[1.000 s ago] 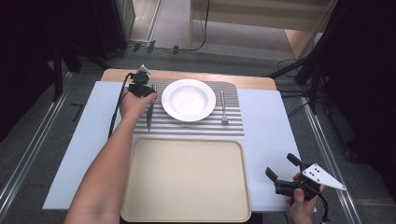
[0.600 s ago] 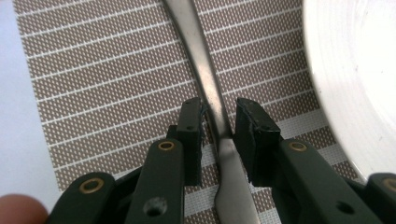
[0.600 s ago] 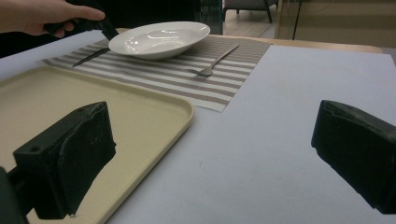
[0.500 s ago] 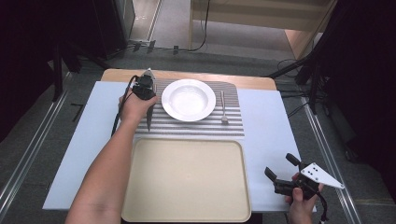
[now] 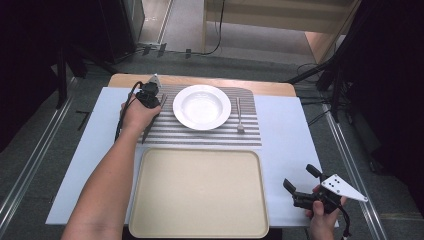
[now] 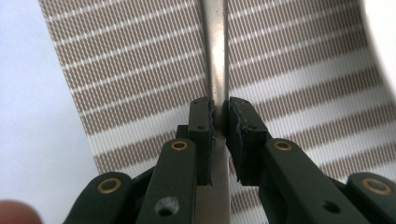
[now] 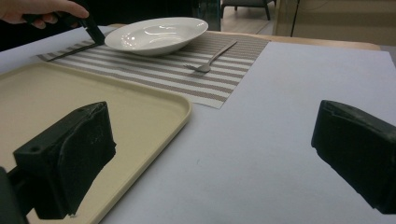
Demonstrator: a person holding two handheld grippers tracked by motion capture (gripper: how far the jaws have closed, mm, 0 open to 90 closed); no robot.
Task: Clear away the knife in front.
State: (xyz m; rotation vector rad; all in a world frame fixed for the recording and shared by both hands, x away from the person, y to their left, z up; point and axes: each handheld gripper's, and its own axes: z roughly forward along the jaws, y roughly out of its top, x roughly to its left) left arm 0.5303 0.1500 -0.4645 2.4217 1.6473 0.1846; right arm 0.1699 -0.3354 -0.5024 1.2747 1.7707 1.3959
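Two grippers on show, and the left gripper (image 6: 219,122) has the job — its jaws have just been closing and now pinch a knife (image 6: 216,60) that lies flat on the striped mat (image 5: 200,134), just left of the white bowl (image 5: 202,106). In the left gripper view the pads press the flat steel from either side, a narrow strip of metal running up between them; I'd call that a firm clamp, not a brush. From the high view the knife (image 5: 152,121) sits along the mat's left edge, the person's hand bearing down on it.

Over at the near right corner the right gripper (image 5: 302,186) hangs wide open above the bare table, nothing between its jaws — well apart from everything.

So the step, as I read it: the grasp on the knife is made, the lift not yet begun. Next, I'd guess, a straight raise off the mat, then a carry toward the beige tray (image 5: 200,225) in front — and thin flat steel can swivel in the pads, so a slow lift would be wise. The fork (image 5: 239,115) waits to the right of the bowl, untouched.

Writing or brands? None I can read — bowl, tray and mat are plain.
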